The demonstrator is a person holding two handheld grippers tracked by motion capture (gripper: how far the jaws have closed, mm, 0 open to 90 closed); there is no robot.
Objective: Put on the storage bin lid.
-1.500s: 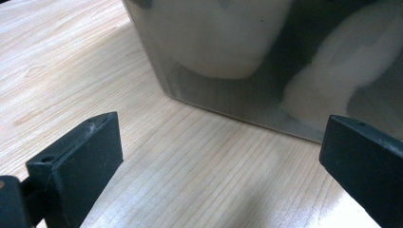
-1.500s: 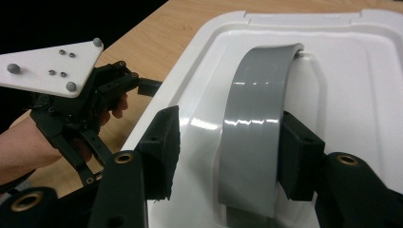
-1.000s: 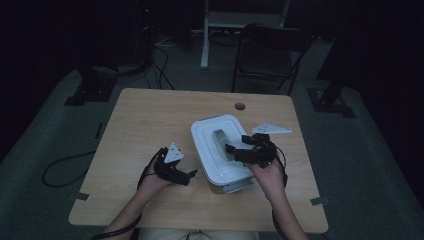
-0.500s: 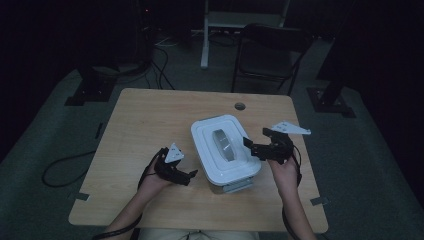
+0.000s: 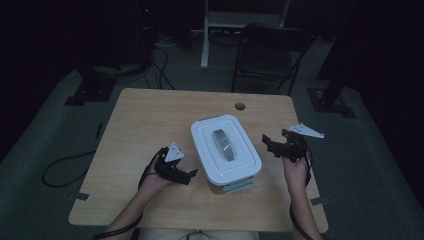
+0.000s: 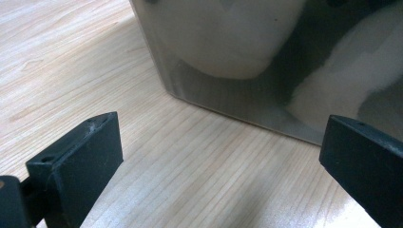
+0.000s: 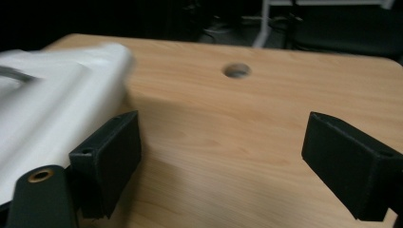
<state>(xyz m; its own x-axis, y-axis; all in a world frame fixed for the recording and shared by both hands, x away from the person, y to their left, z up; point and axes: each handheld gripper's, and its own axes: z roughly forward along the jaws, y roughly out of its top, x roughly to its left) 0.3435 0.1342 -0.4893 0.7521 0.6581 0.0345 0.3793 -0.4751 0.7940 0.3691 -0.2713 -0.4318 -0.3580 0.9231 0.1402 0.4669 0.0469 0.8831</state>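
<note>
High view: a white lidded container [image 5: 226, 152] sits near the middle of a wooden table [image 5: 145, 120], its long side running away from the person and a grey handle [image 5: 223, 144] lying flat in the centre of the lid; the left gripper [image 5: 186, 176] rests low on the table just beside the container's near left side, held in the person's left hand [image 5: 152, 176], jaws pointing toward the box; the right gripper [image 5: 270, 145] hangs off the container's right side, apart from it, in the right hand [image 5: 295, 167], with its grey three-cornered plate [image 5: 306, 131] sticking out to the right; a round cable hole [image 5: 240, 106] lies in the tabletop beyond the container.

Left gripper view: both black jaws stand wide apart with bare wood between them; the container's translucent wall [image 6: 247, 61] fills the space just ahead, its lower corner close to the jaws but not between them, so this gripper is released and holds nothing.

Right gripper view: the jaws are spread wide over plain tabletop, having just been opening, with nothing between them; the white lid [image 7: 57, 99] shows blurred at the left, seemingly just outside the left jaw, though the smear makes contact hard to judge; the cable hole [image 7: 236, 70] lies ahead.
</note>
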